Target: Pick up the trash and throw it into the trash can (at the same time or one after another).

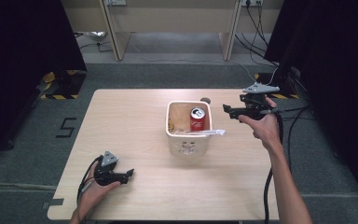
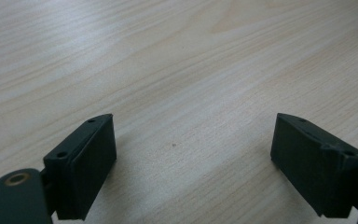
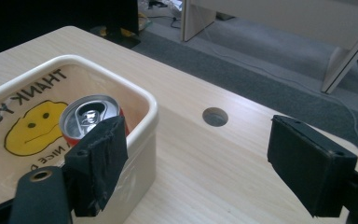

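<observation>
With jaws apart, the right tool (image 1: 228, 110) at the bin's (image 1: 187, 142) three o'clock could tip the can (image 1: 197, 118) by nudging the rim.

I saw the bin (image 1: 188, 140) standing near the middle of the table (image 1: 135, 126) | the can (image 1: 197, 119) stood upright in the bin, at its far right corner | the right gripper (image 1: 227, 110) hung just right of the bin | the left gripper (image 1: 129, 174) lay at the near left, well apart from the bin | the table hole (image 3: 215, 116) lay just behind the bin.
</observation>
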The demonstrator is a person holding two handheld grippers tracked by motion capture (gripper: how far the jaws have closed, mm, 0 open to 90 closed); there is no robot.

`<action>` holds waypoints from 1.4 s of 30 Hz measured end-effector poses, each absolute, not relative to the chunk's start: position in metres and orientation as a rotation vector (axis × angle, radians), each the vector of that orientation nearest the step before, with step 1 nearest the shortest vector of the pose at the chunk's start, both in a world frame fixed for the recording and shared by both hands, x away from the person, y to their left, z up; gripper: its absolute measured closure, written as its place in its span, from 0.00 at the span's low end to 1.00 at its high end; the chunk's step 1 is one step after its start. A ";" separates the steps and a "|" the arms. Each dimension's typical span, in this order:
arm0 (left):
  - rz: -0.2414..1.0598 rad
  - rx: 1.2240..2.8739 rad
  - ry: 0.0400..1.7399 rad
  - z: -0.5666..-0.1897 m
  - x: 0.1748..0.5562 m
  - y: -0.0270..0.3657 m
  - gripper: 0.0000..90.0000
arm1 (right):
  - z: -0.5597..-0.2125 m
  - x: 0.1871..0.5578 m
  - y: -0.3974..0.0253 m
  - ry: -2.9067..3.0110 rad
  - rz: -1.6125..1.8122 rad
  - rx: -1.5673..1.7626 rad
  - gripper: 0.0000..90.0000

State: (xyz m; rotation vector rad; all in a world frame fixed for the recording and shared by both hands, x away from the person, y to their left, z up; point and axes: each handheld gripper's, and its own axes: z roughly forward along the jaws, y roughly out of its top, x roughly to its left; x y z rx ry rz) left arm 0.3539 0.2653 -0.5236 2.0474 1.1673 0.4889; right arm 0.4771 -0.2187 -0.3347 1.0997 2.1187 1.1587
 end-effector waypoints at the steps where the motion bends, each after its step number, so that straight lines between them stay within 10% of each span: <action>1: 0.489 2.049 1.167 -0.524 0.354 0.265 0.15 | -0.337 0.477 -0.218 2.124 1.154 1.101 0.22; 42: 0.491 2.047 1.167 -0.524 0.354 0.265 0.15 | -0.368 0.443 -0.239 2.115 1.085 1.143 0.22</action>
